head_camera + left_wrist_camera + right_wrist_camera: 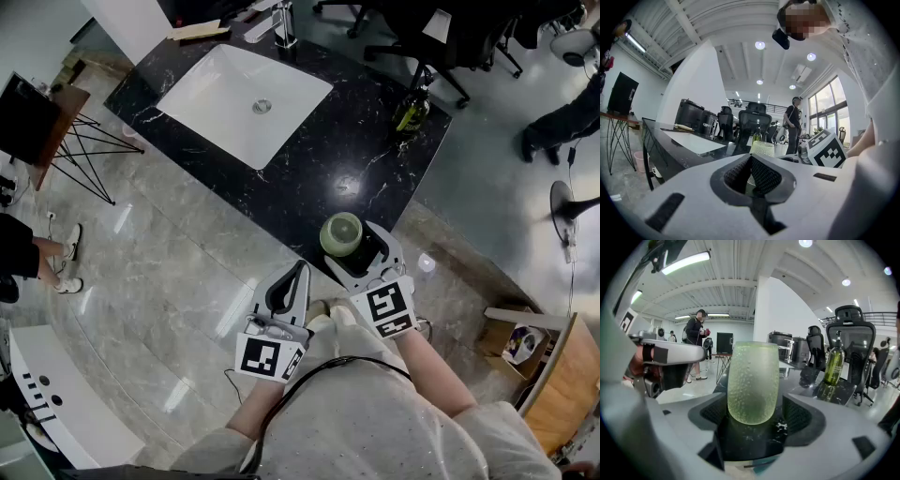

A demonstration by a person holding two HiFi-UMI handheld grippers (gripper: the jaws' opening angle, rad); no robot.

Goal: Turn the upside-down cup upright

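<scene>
left hand-held gripper (751, 157) jaws together, green cup (762, 149) beyond, black counter (663, 143)

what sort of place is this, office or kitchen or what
Probably an open-plan office or lab with a demo counter: a black marble counter holds a built-in white sink, rolling office chairs stand behind it, and the floor is polished tile.

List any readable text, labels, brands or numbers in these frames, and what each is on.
No text can be read.
Bottle label: too small to read.
Marker cubes: black-and-white square patterns only, no letters or digits.
Black machines on the counter: any print is too blurred.
</scene>
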